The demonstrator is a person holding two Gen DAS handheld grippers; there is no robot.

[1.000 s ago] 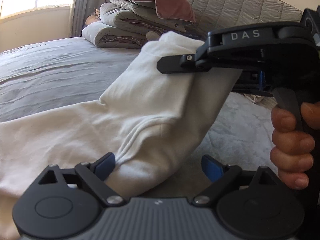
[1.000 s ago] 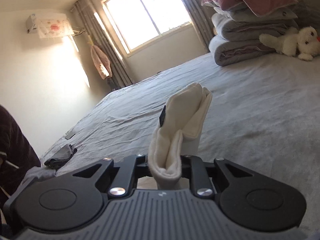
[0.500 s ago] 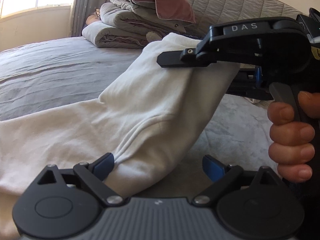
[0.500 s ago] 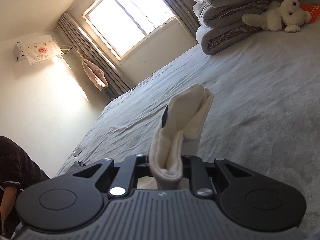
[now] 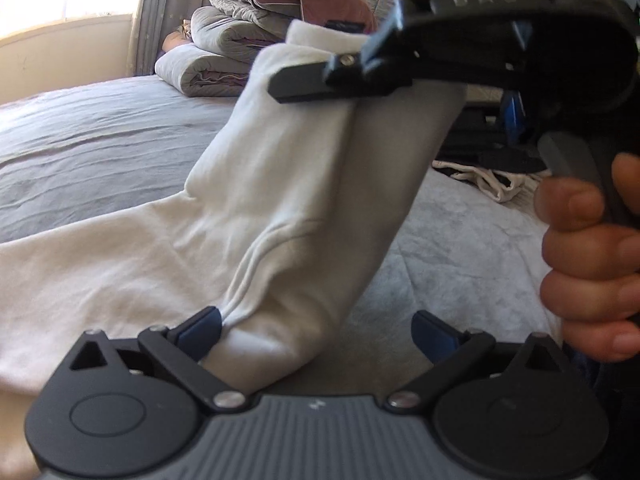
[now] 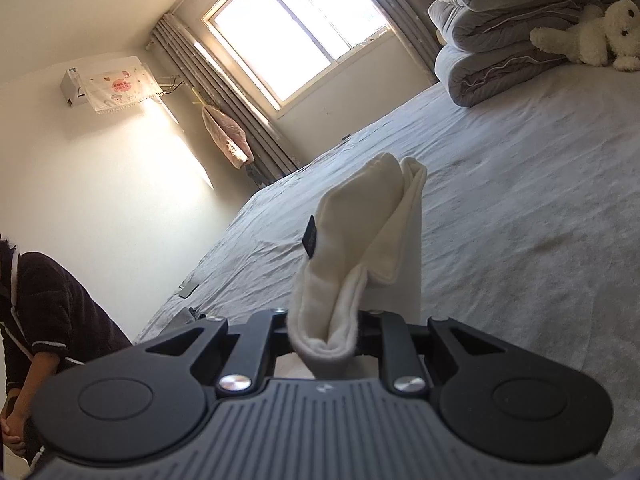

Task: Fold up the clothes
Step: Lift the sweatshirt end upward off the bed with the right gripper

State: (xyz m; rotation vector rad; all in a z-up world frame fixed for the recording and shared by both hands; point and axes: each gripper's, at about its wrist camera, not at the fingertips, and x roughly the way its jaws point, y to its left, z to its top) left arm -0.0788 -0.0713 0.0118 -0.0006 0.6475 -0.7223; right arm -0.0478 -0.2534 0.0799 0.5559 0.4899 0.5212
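Starting at the left, the soft white fleece garment (image 5: pixel 168 264) is lying spread across the grey quilted bed (image 5: pixel 92 140), and one of its ends is rising off the bedding as a raised fold. The left gripper (image 5: pixel 316 326) is standing wide open, its blue-padded fingers (image 5: pixel 200 326) well apart; the near pad is touching the cloth at the base of the lifted part, but nothing is being pinched there. Further right, the right gripper (image 5: pixel 304 84) is closing tight on the top of that fold, and the person's hand (image 5: pixel 588 264) is squeezing its handle. In the right wrist view the doubled white cloth (image 6: pixel 360 256) is standing up between the closed fingers, with the stack of folded grey and pink duvets (image 6: pixel 500 40) and a white plush toy (image 6: pixel 592 40) lying beyond. Judging from this, the thick fleece could be slipping out of a single pinch as it is carried over, letting the fold drop crooked. With the left gripper holding nothing, the body of the garment could also be dragging along the bed and bunching.
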